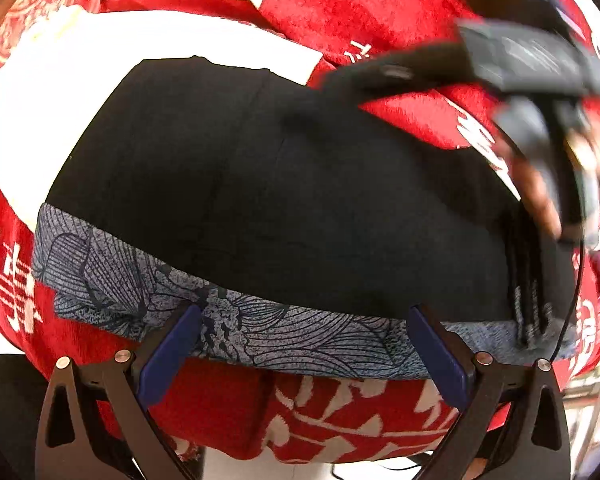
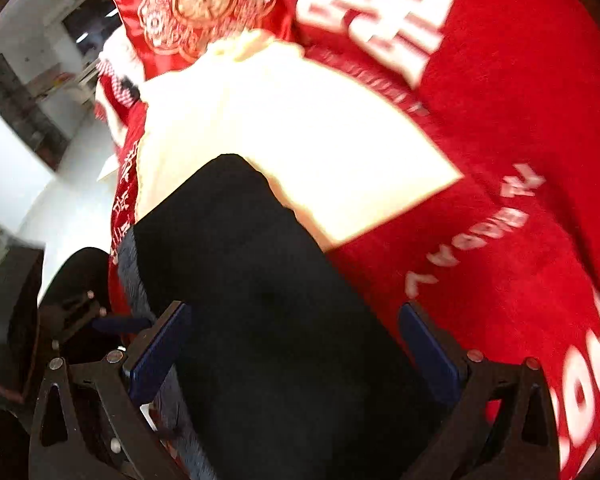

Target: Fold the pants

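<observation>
Left wrist view is showing a red bedspread [image 1: 380, 4] with white lettering too blurred to read, black pants [image 1: 268, 184] lying just ahead of the left tongs [image 1: 304, 344], gaping empty. Right tongs [image 2: 296, 344] are straddling the pants [image 2: 268, 320], wide apart.

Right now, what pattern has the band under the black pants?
Grey-blue floral line print, clearest in left wrist view.

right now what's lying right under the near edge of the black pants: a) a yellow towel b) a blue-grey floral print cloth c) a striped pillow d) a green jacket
b: in the left wrist view a blue-grey floral print cloth shows as a band along the near edge of the black pants, on the red bedspread.
</observation>
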